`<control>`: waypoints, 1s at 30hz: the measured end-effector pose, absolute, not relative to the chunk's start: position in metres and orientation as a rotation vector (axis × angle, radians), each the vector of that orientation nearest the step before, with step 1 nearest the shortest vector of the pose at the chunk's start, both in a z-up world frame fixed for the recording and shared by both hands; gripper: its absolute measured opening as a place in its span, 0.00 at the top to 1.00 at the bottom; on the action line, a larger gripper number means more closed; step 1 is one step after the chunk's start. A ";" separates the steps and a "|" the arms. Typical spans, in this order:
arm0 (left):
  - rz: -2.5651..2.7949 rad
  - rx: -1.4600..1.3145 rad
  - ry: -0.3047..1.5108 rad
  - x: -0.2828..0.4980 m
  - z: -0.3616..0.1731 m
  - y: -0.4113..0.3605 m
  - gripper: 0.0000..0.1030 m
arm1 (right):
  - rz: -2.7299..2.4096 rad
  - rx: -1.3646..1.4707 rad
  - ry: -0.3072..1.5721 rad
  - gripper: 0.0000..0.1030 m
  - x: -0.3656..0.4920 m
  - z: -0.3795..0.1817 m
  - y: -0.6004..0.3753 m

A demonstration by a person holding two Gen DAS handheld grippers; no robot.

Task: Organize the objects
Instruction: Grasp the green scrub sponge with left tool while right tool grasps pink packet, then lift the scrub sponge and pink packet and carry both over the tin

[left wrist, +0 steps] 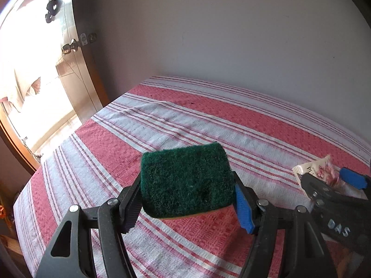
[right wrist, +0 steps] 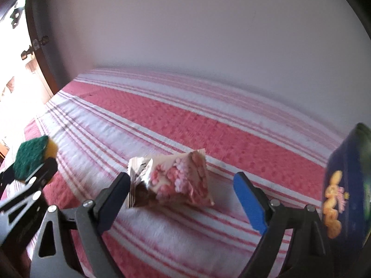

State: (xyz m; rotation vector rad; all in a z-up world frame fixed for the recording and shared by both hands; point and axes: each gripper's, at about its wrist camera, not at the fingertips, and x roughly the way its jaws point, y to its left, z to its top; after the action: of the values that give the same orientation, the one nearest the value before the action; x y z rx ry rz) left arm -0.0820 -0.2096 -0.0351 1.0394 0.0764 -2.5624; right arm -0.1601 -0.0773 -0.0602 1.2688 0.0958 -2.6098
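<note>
Sponge [left wrist: 185, 180], green scouring side up, is clamped across its width in the left gripper [left wrist: 187, 199], held above the striped cloth [left wrist: 162, 120]; its long axis points forward. Right gripper [right wrist: 183, 197] gapes wide around a pink snack packet [right wrist: 171, 180] lying crosswise, untouched. Centre the packet, then close gently. A blue tin [right wrist: 347, 185] stands near.

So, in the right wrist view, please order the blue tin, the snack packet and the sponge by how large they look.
1. Snack packet, whole and central.
2. Sponge, held in the left gripper.
The blue tin is unsure: the frame edge cuts it and it sits very near the camera, so I leave it unranked.
</note>
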 end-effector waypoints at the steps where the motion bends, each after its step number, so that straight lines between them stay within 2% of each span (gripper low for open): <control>1: -2.562 1.044 0.074 -0.083 -0.036 -0.210 0.32 | -2.596 1.289 0.090 0.15 -0.164 -0.063 -0.078; 9: -2.567 1.054 0.068 -0.082 -0.036 -0.207 0.32 | -2.578 1.253 0.144 0.37 -0.164 -0.060 -0.085; 17: -2.571 1.048 0.073 -0.082 -0.036 -0.206 0.32 | -2.558 1.228 0.110 0.68 -0.150 -0.054 -0.077; 26: -2.598 1.030 0.076 -0.081 -0.033 -0.201 0.32 | -2.558 1.225 0.001 0.76 -0.145 -0.054 -0.066; 27: -2.605 1.025 0.073 -0.080 -0.033 -0.199 0.32 | -2.556 1.219 -0.011 0.81 -0.145 -0.054 -0.066; 30: -2.618 1.010 0.068 -0.079 -0.031 -0.196 0.32 | -2.577 1.174 -0.041 0.81 -0.138 -0.049 -0.061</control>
State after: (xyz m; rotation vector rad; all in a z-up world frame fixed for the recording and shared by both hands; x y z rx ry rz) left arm -0.0791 -0.1956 -0.0312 1.0098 0.0676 -2.6179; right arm -0.1376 -0.0606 -0.0494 1.1743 -0.0414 -2.5770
